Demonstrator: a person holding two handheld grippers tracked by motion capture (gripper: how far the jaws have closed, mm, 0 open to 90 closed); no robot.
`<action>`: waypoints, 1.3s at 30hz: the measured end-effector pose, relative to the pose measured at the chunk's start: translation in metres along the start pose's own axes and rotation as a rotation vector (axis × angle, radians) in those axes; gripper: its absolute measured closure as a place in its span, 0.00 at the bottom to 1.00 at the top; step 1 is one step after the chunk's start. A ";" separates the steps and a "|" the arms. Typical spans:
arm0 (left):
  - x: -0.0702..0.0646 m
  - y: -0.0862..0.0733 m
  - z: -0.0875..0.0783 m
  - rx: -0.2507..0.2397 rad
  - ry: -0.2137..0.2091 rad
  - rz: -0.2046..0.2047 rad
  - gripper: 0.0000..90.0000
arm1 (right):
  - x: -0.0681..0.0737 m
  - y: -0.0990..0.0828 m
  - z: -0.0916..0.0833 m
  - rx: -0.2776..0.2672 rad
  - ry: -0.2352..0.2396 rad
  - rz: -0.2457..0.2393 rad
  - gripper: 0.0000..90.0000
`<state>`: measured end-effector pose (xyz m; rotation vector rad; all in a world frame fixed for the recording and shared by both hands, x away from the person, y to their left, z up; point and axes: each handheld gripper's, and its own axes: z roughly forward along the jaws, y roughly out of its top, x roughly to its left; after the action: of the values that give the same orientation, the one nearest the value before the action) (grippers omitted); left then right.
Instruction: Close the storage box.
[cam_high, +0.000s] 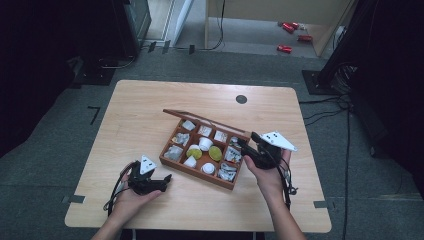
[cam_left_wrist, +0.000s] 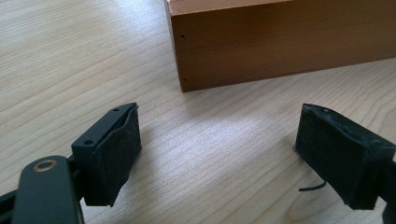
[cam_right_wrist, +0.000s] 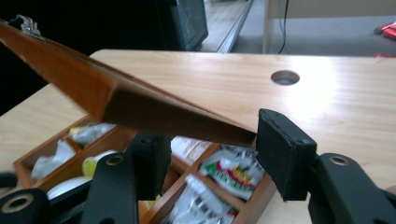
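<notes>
A wooden compartment box (cam_high: 196, 173) sits mid-table, its hinged lid (cam_high: 206, 120) raised at a slant. Inside lie white pods (cam_high: 205, 144), green pods (cam_high: 215, 153) and foil packets (cam_high: 227, 171). My right gripper (cam_high: 246, 140) is at the box's right end, jaws open. In the right gripper view the lid (cam_right_wrist: 93, 88) slants across just above the jaws of my right gripper (cam_right_wrist: 212, 145), and its corner reaches the right pad (cam_right_wrist: 280, 154); packets (cam_right_wrist: 233, 170) show below. My left gripper (cam_high: 163, 181) rests on the table by the box's near-left corner. Its jaws (cam_left_wrist: 219, 135) stand open and empty, facing the box wall (cam_left_wrist: 280, 42).
The table (cam_high: 135, 110) has a round cable hole (cam_high: 241, 99) near its far edge. Cables trail from both grippers toward the near edge. Beyond the table stand dark equipment racks, floor cables and a few red cans (cam_high: 285, 48).
</notes>
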<state>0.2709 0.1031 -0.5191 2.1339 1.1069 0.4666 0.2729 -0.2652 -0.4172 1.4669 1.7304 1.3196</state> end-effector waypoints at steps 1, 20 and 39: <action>0.000 0.000 0.000 -0.001 0.000 0.000 0.17 | 0.001 -0.001 -0.001 0.003 0.005 -0.003 0.51; 0.000 -0.001 -0.001 -0.001 0.002 -0.001 0.17 | 0.014 -0.045 -0.009 0.092 0.029 -0.009 0.46; 0.000 -0.002 -0.002 0.002 0.002 -0.001 0.17 | 0.027 -0.080 -0.007 0.186 0.043 -0.004 0.45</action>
<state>0.2690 0.1045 -0.5190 2.1349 1.1104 0.4670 0.2241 -0.2379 -0.4802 1.5436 1.9271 1.2234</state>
